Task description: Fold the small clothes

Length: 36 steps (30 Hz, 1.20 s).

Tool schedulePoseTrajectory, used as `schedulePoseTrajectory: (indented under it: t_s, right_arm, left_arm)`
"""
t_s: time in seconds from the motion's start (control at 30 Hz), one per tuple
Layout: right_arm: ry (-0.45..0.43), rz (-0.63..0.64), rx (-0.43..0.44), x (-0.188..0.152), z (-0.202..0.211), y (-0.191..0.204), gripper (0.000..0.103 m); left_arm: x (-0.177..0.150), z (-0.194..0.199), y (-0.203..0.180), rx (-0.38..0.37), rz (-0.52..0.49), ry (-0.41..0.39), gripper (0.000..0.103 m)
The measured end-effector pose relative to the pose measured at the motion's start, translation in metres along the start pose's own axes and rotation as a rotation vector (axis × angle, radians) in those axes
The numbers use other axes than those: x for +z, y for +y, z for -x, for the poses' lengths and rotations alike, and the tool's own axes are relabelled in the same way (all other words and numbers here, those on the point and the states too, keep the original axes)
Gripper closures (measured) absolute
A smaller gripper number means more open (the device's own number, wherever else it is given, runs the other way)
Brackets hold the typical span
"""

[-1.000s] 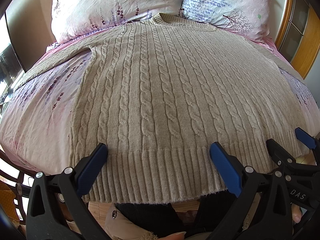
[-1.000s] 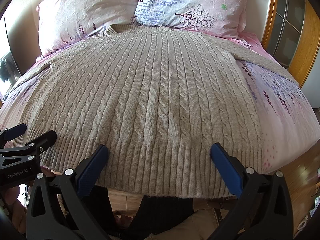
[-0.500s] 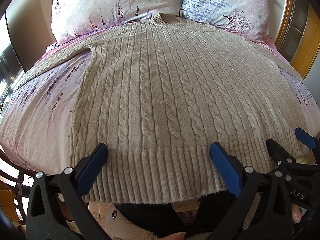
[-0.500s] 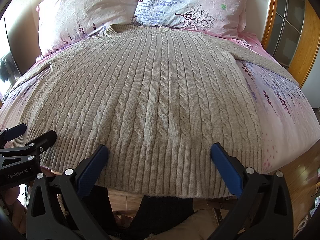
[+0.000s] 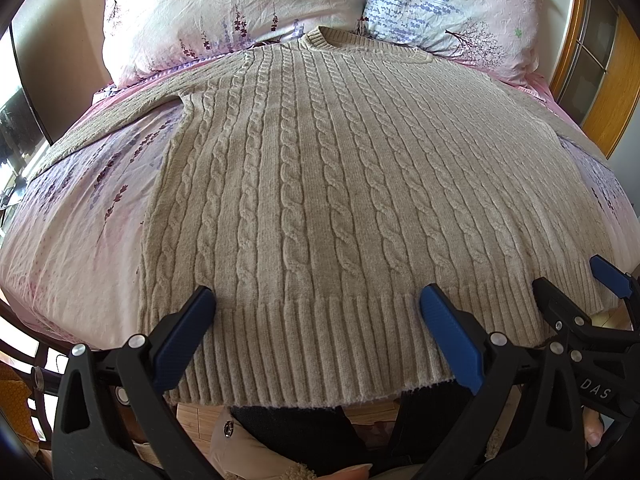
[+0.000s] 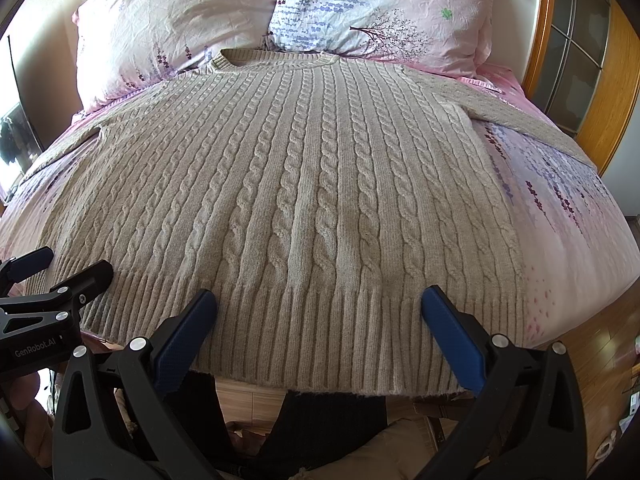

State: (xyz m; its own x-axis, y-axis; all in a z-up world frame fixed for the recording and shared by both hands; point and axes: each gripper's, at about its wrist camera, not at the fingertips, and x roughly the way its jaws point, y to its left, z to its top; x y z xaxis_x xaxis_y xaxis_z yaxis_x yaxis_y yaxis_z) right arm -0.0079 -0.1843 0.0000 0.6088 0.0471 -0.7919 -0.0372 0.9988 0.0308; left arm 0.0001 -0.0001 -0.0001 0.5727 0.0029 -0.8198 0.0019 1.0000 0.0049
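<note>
A beige cable-knit sweater [image 5: 320, 184] lies flat and spread out on the bed, neck toward the pillows, ribbed hem at the near edge; it also shows in the right wrist view [image 6: 312, 184]. My left gripper [image 5: 316, 312] is open over the left part of the hem, empty. My right gripper [image 6: 318, 312] is open over the right part of the hem, empty. Each gripper shows in the other's view: the right one [image 5: 576, 284] at right, the left one [image 6: 68, 268] at left. Both sleeves stretch out sideways.
Two floral pillows [image 5: 240, 4] [image 6: 384, 4] lie at the head of the bed. The pink floral sheet [image 5: 76, 224] lies bare on either side of the sweater. A wooden-framed cabinet [image 6: 592, 60] stands at right. The wooden floor [image 6: 600, 360] lies below the bed's edge.
</note>
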Motion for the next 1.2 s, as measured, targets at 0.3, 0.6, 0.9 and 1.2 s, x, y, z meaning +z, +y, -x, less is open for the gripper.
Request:
schedulePoseTrajectory:
  t_s: [0.3, 0.6, 0.9, 1.2]
  right_arm:
    - [0.003, 0.000, -0.001, 0.001, -0.002, 0.001, 0.001]
    - [0.029, 0.004, 0.000, 0.003, -0.001, 0.002, 0.001]
    - [0.071, 0.024, 0.009, 0.005, -0.004, 0.000, 0.001]
    - [0.091, 0.099, 0.059, 0.009, -0.007, -0.004, 0.001]
  left_arm:
    - [0.000, 0.000, 0.000, 0.000, 0.000, 0.000, 0.002]
    - [0.000, 0.001, 0.000, -0.001, -0.002, 0.017, 0.002]
    - [0.004, -0.002, 0.000, -0.003, -0.004, 0.043, 0.002]
    - [0.010, -0.005, 0.000, -0.012, -0.028, 0.085, 0.002]
